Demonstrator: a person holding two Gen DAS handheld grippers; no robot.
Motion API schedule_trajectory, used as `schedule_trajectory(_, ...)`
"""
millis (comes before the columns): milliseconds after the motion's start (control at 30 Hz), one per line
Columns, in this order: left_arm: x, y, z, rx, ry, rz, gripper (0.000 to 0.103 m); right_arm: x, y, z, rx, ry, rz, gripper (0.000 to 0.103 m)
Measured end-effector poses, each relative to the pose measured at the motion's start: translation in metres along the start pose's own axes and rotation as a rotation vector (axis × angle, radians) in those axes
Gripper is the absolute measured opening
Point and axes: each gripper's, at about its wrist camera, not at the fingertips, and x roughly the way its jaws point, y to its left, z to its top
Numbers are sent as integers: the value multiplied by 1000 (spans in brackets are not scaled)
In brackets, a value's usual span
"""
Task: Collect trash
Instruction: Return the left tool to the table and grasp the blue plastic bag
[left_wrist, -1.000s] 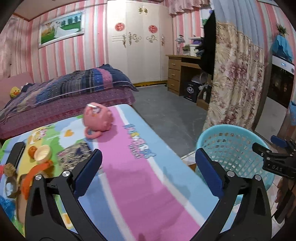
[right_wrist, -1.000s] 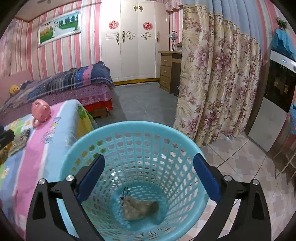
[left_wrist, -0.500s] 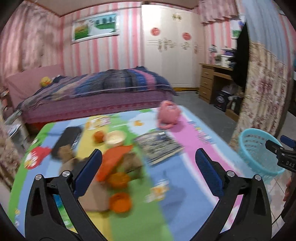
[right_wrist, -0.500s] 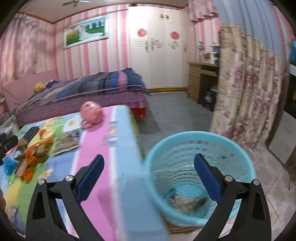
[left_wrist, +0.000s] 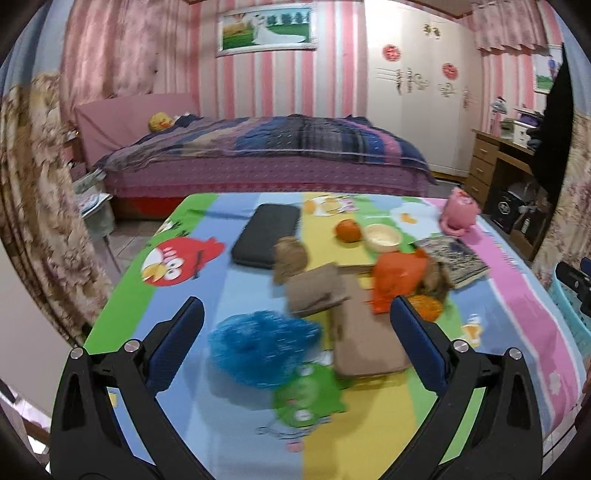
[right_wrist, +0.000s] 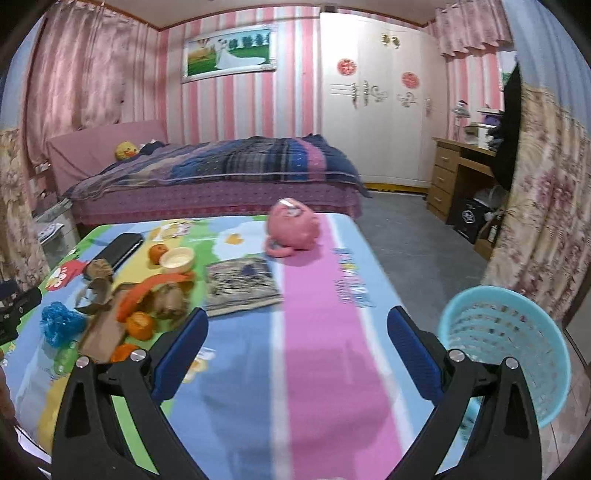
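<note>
My left gripper (left_wrist: 295, 339) is open and empty, above the table's near left part. Just past it lie a crumpled blue plastic bag (left_wrist: 262, 345), brown crumpled paper (left_wrist: 314, 286), a flat brown cardboard piece (left_wrist: 365, 339) and an orange plastic bag (left_wrist: 399, 277). My right gripper (right_wrist: 295, 350) is open and empty over the pink stripe of the tablecloth (right_wrist: 321, 332). The light blue trash basket (right_wrist: 506, 347) stands on the floor to its right. The trash pile also shows in the right wrist view, with the blue bag (right_wrist: 61, 323) at the left.
A black case (left_wrist: 266, 234), a tangerine (left_wrist: 347, 230), a small white bowl (left_wrist: 382, 236), a magazine (left_wrist: 454, 260) and a pink piggy bank (left_wrist: 460, 214) sit on the table. A bed (left_wrist: 258, 158) stands behind; a desk (right_wrist: 461, 173) and floral curtain (right_wrist: 546, 221) are at the right.
Both grippers have swung left, away from the basket toward the table. The left now faces the trash pile; the right no longer looks into the basket. Both stay open.
</note>
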Motion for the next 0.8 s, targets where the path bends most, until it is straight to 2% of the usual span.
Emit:
schedule_trajectory(233,16,30,-12,-18,36,18,97,21,39,-7,-19,38,17,96)
schedule_trajectory(533,48,47,-35,-55,128,-26,97,42,70,-25,-94,98,32,96)
schedule_trajectory(700,61,49,-36,-79,167,-51,96,49,84,-31,-120,121,53,96)
schedule_trajectory(733,64,48,-35,-78,176,-64,94,50,87,-33,-125,126,63,96)
schedule_trajectory(800,67,46,-34,-72,188,-103,77,51,93,-35,-137,135,84,96)
